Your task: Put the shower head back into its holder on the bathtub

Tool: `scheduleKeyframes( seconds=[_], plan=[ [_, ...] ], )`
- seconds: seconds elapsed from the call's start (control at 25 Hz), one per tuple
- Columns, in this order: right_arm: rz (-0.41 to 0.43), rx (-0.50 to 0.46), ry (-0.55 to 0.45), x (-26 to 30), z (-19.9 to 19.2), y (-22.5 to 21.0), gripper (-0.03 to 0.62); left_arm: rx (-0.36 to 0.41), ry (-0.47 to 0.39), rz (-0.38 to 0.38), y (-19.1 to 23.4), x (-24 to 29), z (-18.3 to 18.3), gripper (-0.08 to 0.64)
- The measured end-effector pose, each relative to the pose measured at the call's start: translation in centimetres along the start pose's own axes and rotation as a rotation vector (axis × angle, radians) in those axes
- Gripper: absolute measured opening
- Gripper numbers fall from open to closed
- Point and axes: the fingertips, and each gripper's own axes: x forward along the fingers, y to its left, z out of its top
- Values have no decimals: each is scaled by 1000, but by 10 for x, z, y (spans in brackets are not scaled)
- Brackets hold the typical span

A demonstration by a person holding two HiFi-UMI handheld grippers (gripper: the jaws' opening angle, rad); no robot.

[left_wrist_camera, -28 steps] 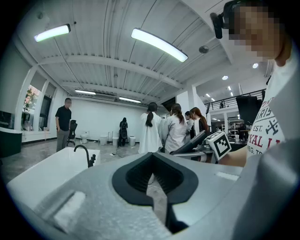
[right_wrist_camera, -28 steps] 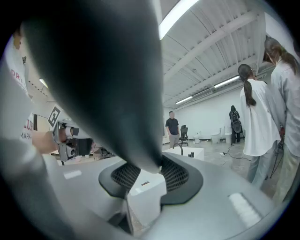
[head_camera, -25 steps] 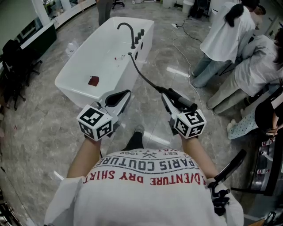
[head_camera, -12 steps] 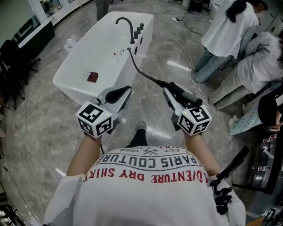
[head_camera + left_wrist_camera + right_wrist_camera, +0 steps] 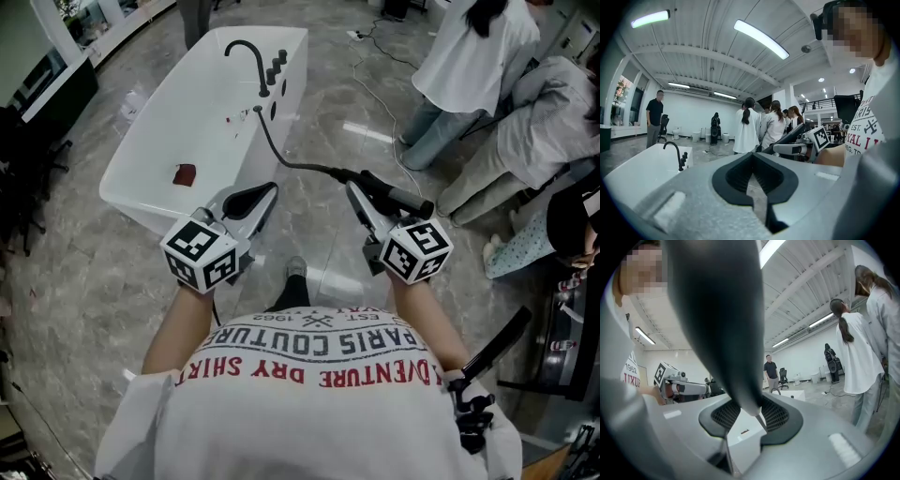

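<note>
1. My right gripper [image 5: 357, 195]: jaws clamped on the black shower head [image 5: 398, 197]; its hose [image 5: 300, 166] runs to the white bathtub [image 5: 187, 117] ahead.
2. My left gripper [image 5: 265, 195]: jaws together, empty.

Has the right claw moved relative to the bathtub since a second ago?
Yes. In the head view, the right claw, shut on the shower head, has shifted rightward, away from the faucet on the bathtub.
</note>
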Motion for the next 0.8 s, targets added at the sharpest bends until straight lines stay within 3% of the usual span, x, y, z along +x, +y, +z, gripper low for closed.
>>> scheduleKeyframes(
  seconds=[0.36, 0.8],
  plan=[
    [-15, 53, 1, 66, 9, -54, 137, -42, 49, -22, 75, 56, -8, 0],
    [7, 130, -33, 189, 58, -126, 137, -78, 81, -67, 199, 130, 1, 2]
  ],
)
